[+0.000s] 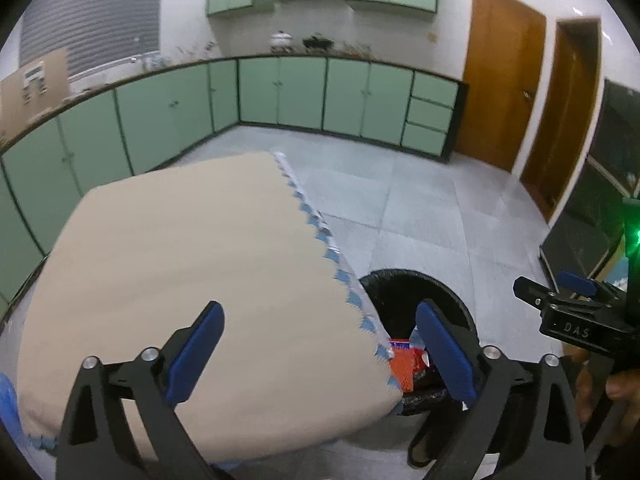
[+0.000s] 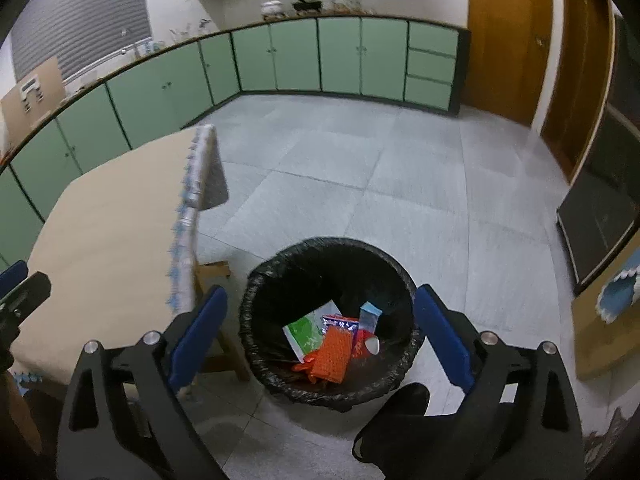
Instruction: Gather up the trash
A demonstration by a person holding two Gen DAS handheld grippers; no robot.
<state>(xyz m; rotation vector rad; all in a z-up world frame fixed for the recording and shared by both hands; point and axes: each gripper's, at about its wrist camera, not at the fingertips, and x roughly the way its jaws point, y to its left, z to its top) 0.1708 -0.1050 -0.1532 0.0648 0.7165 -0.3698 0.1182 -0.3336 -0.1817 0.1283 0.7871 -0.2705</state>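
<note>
Grippers (image 1: 320,344) (image 2: 320,340) wide open, empty

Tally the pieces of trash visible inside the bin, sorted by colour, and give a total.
In the black-lined bin, as seen from the right wrist view:
Orange: 1, the orange mesh piece
Green and white: 1, the green-and-white packet
Blue: 1, the light blue carton
Red: 1, the red wrapper, partly covered
Total: 4 visible; anything buried underneath cannot be told.
</note>
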